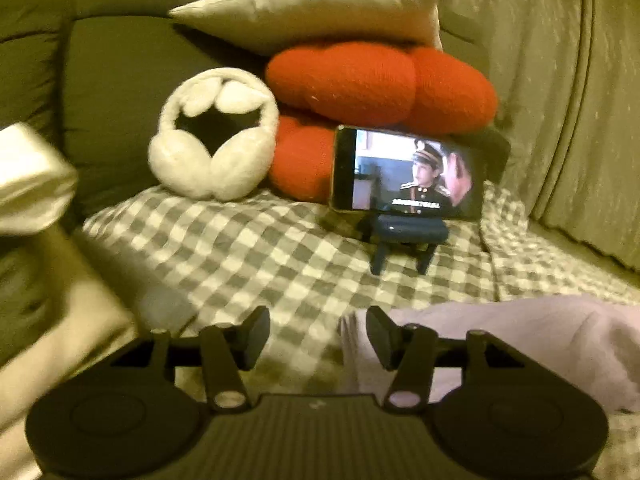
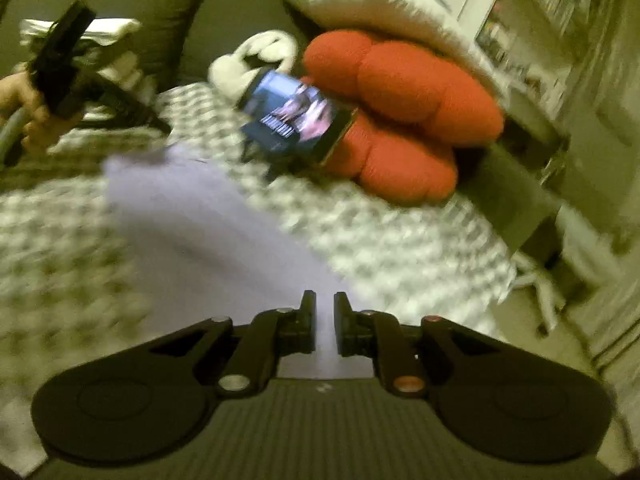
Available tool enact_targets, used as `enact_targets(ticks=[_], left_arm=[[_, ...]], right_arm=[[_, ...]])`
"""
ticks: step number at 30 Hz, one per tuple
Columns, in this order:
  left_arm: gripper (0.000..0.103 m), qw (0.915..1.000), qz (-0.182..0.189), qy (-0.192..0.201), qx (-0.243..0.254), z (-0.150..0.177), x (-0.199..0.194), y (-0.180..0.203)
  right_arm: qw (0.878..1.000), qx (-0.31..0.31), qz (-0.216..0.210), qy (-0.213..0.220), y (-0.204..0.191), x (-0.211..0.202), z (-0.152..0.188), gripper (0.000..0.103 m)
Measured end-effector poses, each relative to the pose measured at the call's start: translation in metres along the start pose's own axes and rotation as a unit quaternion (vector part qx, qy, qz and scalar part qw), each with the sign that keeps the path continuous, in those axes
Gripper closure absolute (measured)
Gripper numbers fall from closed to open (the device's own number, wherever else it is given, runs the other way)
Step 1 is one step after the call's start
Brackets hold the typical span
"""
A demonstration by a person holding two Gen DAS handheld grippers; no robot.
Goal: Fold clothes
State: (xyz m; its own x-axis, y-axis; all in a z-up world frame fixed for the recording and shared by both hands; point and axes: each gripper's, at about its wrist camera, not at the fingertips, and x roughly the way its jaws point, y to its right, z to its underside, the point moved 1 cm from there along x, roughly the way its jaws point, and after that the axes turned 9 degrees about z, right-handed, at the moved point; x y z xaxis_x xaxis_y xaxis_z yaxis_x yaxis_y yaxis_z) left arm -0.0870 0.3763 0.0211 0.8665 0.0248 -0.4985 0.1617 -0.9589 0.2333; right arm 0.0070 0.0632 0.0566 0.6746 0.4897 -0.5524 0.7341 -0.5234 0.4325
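Note:
A lavender garment (image 2: 200, 232) lies spread on the grey-and-white checked sheet (image 1: 248, 248); its edge also shows at the lower right of the left wrist view (image 1: 520, 348). My left gripper (image 1: 318, 336) is open over the sheet, with only checked cloth visible between its fingers. Its right finger (image 1: 380, 336) stands at the garment's left edge. My right gripper (image 2: 325, 320) hovers over the near end of the garment with a narrow gap between its pads, and I see nothing pinched there. The right wrist view is blurred.
A phone (image 1: 408, 172) plays video on a small dark stand (image 1: 404, 240). Behind it are a red knotted cushion (image 1: 380, 84), a white pillow (image 1: 312, 4) and a white fluffy ring (image 1: 212, 136). A hand (image 2: 24, 108) holds the left tool (image 2: 60, 60). Shelves (image 2: 540, 20) stand at the right.

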Motion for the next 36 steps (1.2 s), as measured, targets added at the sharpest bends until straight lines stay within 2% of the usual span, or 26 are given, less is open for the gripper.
enact_targets(ticks=[3, 8, 11, 13, 14, 15, 19, 22, 25, 29, 30, 33, 36], left_arm=[[0.048, 0.9999, 0.005, 0.010, -0.007, 0.008, -0.022, 0.001], [0.047, 0.9999, 0.005, -0.001, -0.009, 0.025, -0.038, 0.010], [0.047, 0.9999, 0.008, -0.005, -0.007, 0.031, -0.047, 0.015], [0.047, 0.9999, 0.008, -0.002, -0.008, 0.029, -0.053, 0.016], [0.047, 0.9999, 0.010, 0.000, -0.010, 0.025, -0.056, 0.017], [0.047, 0.9998, 0.013, 0.003, -0.013, 0.021, -0.058, 0.017], [0.046, 0.9990, 0.043, 0.007, -0.006, -0.001, -0.061, 0.041], [0.043, 0.9974, 0.070, -0.013, 0.011, -0.018, -0.049, 0.074], [0.043, 0.9943, 0.090, -0.044, 0.036, -0.030, -0.032, 0.114], [0.043, 0.9887, 0.108, -0.084, 0.061, -0.044, -0.010, 0.165], [0.043, 0.9872, 0.112, -0.096, 0.060, -0.047, -0.004, 0.176], [0.043, 0.9829, 0.122, -0.123, 0.063, -0.047, 0.012, 0.213], [0.043, 0.9794, 0.130, -0.145, 0.051, -0.038, 0.033, 0.247]], right_arm=[[0.999, -0.033, -0.004, -0.021, -0.018, -0.025, 0.019, 0.089], [0.998, -0.026, -0.028, -0.042, -0.045, -0.041, 0.041, 0.089], [0.998, -0.026, -0.037, -0.036, -0.060, -0.044, 0.049, 0.089], [0.999, -0.017, -0.026, -0.040, -0.058, -0.047, 0.055, 0.089], [0.999, -0.009, -0.018, -0.042, -0.054, -0.050, 0.058, 0.086], [0.999, 0.008, -0.006, -0.044, -0.045, -0.053, 0.062, 0.078], [0.993, 0.082, 0.068, -0.048, 0.008, -0.074, 0.083, 0.076], [0.975, 0.158, 0.144, -0.057, 0.062, -0.092, 0.111, 0.075], [0.941, 0.248, 0.214, -0.083, 0.118, -0.106, 0.148, 0.074], [0.896, 0.342, 0.261, -0.112, 0.184, -0.117, 0.204, 0.074], [0.889, 0.347, 0.272, -0.121, 0.197, -0.116, 0.215, 0.074], [0.883, 0.355, 0.277, -0.129, 0.225, -0.109, 0.234, 0.073], [0.885, 0.371, 0.256, -0.112, 0.246, -0.097, 0.242, 0.065]])
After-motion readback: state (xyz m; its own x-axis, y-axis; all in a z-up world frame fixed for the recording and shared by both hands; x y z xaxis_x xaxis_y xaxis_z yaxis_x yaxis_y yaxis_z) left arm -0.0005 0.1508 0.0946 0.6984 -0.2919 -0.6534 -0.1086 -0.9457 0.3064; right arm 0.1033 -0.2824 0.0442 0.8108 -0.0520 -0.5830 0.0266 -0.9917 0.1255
